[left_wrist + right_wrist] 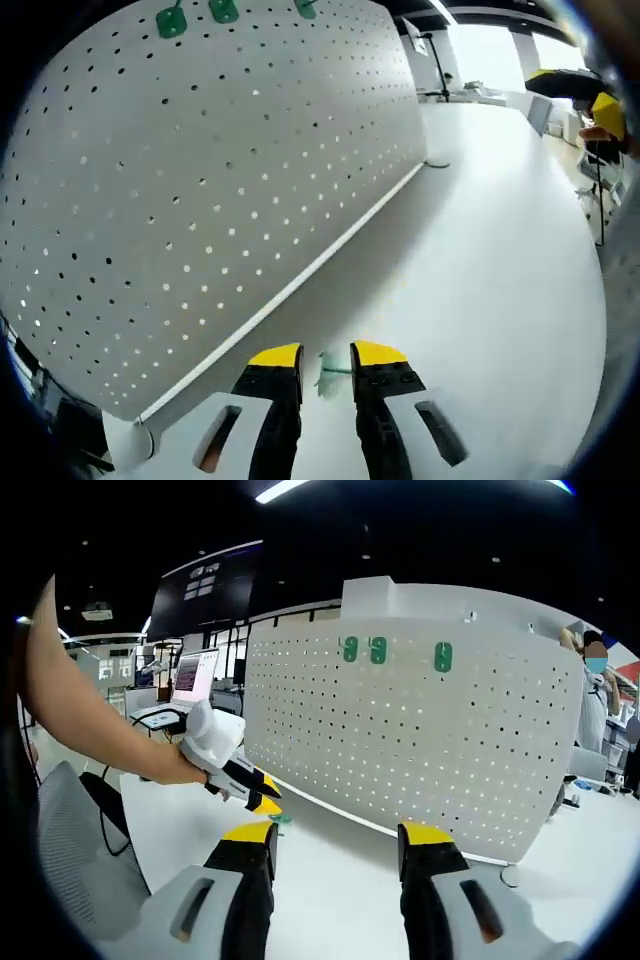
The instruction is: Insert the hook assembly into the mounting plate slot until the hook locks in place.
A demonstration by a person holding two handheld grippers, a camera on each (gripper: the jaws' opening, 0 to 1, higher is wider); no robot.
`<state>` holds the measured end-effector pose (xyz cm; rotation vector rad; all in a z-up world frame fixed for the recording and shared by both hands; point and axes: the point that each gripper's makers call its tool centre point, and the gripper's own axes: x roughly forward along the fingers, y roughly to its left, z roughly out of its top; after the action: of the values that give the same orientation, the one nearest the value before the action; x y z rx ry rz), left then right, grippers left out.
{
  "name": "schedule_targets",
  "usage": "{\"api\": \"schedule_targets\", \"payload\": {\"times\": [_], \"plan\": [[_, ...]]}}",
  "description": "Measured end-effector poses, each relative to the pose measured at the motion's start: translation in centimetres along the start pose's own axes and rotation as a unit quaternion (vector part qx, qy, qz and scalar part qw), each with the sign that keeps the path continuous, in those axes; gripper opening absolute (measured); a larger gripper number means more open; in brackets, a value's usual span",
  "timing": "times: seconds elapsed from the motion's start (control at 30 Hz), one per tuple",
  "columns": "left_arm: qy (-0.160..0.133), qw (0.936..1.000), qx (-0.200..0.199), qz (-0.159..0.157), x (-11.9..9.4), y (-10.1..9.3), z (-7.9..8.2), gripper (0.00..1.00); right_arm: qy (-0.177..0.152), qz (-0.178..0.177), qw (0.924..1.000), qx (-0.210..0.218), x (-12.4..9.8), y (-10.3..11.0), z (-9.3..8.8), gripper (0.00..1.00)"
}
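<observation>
hook assembly (330, 376): a small green piece is seen lying on the white table, between and just beyond the yellow tips of the left gripper (326, 362); its shape is blurred, and contact with the tips cannot be told. in the right gripper view it is seen as a green speck (282, 818) just below the left gripper's tips.
mounting plate: a white pegboard (420, 740) is stood upright on the table, its lower edge marked by a pale rail (300, 280).
hooks already placed: three green hooks (377, 650) are seen high on the board, near its top edge.
left gripper jaws: held narrowly apart, nothing visibly clamped.
right gripper (338, 845) jaws: held wide apart, empty, raised over the table.
open room: a broad bare stretch of table (500, 260) is left in front of the board.
surroundings: a laptop (190, 680) is seen at the far table end; a masked person (596, 695) is stood beyond the board's far edge; the holder's hand (180, 765) is wrapped on the left gripper.
</observation>
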<state>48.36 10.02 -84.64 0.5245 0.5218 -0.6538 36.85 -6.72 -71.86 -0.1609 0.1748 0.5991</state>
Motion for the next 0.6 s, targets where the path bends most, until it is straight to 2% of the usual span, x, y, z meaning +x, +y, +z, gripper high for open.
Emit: {"api": "schedule_targets", "payload": {"times": [0.3, 0.6], "plan": [[0.017, 0.9998, 0.004, -0.004, 1.2, 0.5, -0.9, 0.13, 0.005, -0.005, 1.0, 0.006, 0.2, -0.5, -0.3, 0.47], [0.027, 0.9995, 0.006, -0.013, 2.2, 0.1, -1.3, 0.12, 0.009, -0.009, 0.9999, 0.011, 0.3, -0.9, -0.6, 0.47]]}}
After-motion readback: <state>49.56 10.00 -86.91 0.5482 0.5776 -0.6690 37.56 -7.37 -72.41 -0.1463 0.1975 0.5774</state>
